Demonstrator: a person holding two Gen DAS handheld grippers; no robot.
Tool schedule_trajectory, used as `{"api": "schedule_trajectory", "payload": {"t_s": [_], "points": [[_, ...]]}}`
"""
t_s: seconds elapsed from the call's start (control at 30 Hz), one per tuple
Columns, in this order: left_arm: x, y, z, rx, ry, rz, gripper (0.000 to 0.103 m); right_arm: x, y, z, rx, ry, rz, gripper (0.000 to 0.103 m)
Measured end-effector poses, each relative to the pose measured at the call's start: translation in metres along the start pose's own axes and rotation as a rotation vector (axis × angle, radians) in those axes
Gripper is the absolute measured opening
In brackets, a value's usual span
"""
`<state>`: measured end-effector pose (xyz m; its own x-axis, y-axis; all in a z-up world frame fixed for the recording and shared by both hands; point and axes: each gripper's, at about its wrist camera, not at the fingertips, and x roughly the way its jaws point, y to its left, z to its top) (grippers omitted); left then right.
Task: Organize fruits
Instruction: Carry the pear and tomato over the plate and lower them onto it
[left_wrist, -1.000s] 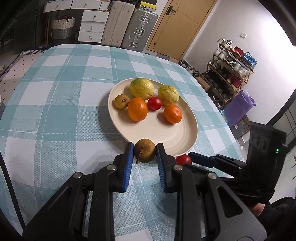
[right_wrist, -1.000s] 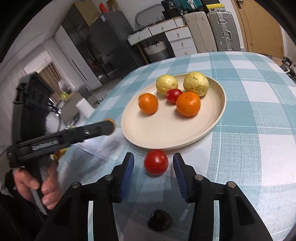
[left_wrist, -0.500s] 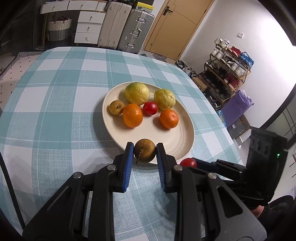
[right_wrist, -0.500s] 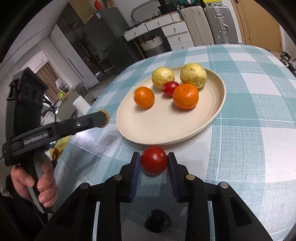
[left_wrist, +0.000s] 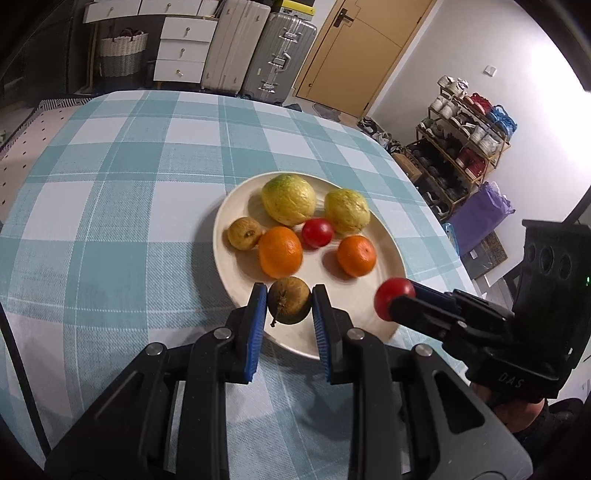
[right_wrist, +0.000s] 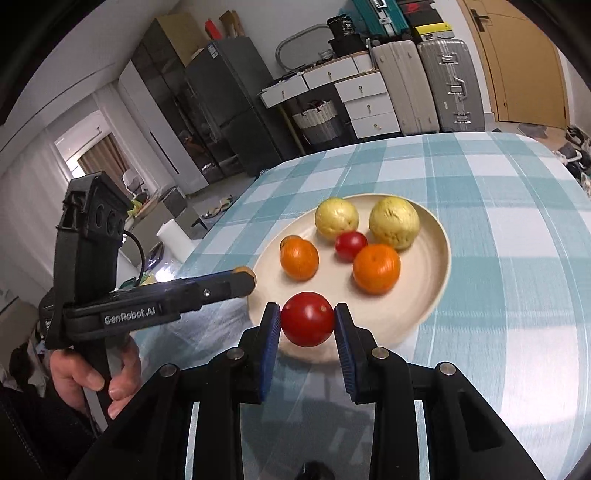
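Left gripper (left_wrist: 289, 308) clamps the brown fruit (left_wrist: 289, 305); right gripper (right_wrist: 307, 325) clamps the tomato (right_wrist: 307, 324) (soft, thin-skinned, likely bruises). Both squeezed across widest middle, over near plate (left_wrist: 369, 325) rim.

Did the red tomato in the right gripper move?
Yes. The tomato went from the tablecloth beside the plate up over the plate's near rim, held by the right gripper.

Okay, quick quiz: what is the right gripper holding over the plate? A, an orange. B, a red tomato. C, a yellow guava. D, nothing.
B: the right gripper has both blue pads pressed on a red tomato, just above the near rim of the plate.
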<state>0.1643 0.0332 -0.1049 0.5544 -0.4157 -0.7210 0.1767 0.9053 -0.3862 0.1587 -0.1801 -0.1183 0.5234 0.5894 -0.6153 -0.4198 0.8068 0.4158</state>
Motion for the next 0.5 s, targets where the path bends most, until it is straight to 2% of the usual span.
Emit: {"api": "schedule_trajectory", "payload": {"t_s": [0.33,0.5], "points": [[0.022,0.014,0.013,-0.016,0.032,0.004,0.022,0.043,-0.003,0.029,0.011,0.051,-0.017,0.030],[0.029,0.017,0.017,-0.021,0.039,0.001,0.022,0.055,-0.007,0.036,0.019,0.048,-0.018,0.030]]}}
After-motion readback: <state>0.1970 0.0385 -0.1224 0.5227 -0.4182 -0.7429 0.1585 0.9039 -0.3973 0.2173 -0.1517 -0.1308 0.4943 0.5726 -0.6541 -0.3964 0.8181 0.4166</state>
